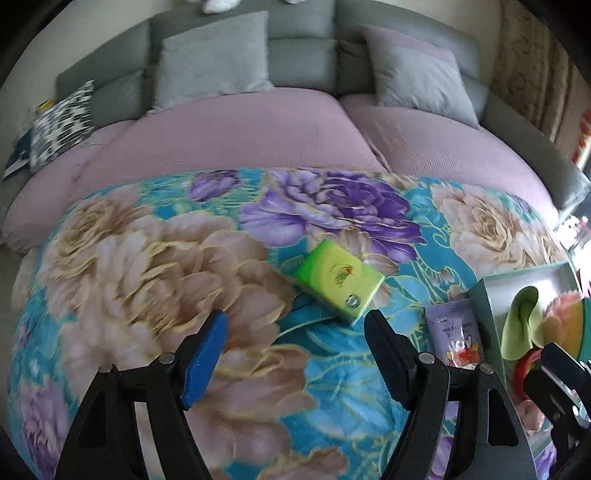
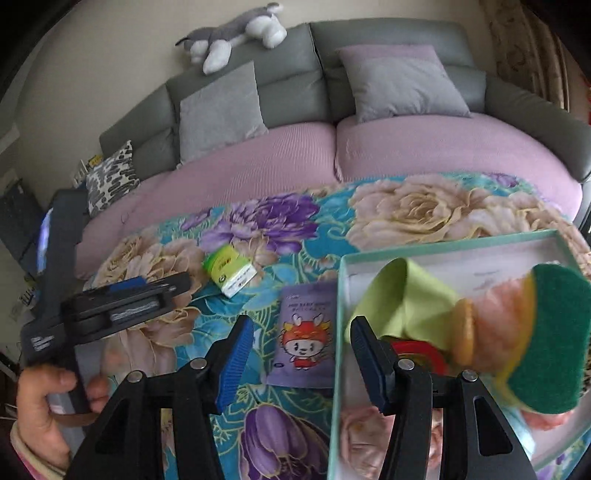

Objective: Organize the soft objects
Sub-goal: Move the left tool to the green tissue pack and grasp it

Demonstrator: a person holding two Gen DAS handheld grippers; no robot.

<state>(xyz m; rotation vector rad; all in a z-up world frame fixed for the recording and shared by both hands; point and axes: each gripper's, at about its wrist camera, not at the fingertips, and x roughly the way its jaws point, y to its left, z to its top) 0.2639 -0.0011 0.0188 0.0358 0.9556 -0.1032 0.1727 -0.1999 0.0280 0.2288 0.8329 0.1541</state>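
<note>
Three cushions, one plush dog, one green tissue pack, one purple pouch, one box.

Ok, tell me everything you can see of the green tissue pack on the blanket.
The green tissue pack is a small soft-looking rectangular packet, lime green fading to yellow, with a printed logo on top and a white end panel in the right wrist view. It lies flat on the floral blanket, skewed to its edges, outside the box. Nothing else touches it; both grippers are clear of it.

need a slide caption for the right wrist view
Open right gripper hovers by a teal box of soft items on a floral blanket.
</note>
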